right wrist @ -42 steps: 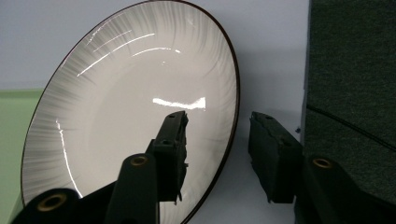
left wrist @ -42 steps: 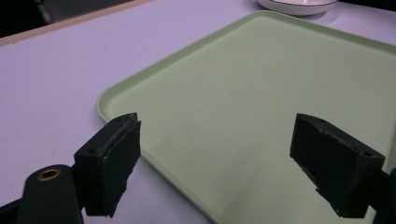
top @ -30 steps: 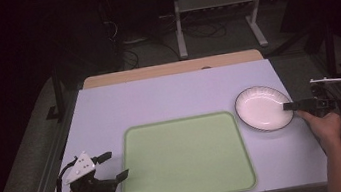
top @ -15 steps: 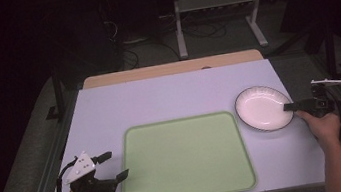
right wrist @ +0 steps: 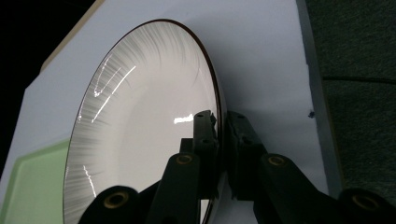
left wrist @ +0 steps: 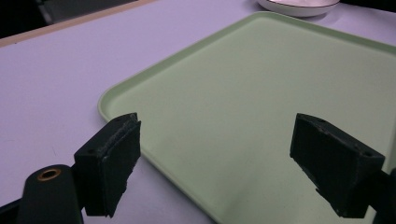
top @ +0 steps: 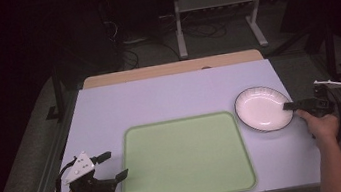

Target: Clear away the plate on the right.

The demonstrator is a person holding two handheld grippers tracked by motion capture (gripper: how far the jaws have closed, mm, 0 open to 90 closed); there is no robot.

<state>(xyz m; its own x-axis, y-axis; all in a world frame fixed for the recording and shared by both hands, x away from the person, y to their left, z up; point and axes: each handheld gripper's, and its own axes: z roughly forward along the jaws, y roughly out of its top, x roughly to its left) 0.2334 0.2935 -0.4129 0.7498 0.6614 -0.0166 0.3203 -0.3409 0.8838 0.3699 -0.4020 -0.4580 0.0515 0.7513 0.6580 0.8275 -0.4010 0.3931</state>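
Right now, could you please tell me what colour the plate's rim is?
The round white plate has a thin dark rim; the right gripper view shows it best.

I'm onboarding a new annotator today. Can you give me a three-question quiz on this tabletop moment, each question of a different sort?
1. True or false: the right gripper has its jaws closed on the rim of the white plate.
2. Multiple choice: where does the plate sit relative to the green tray? A) on the tray B) on the table to the tray's right C) left of the tray
3. Short answer: is the left gripper holding anything?

Key
1. True: one jaw is inside the rim and one outside.
2. B.
3. No: its jaws stand wide apart near the tray's left edge, with nothing between them.
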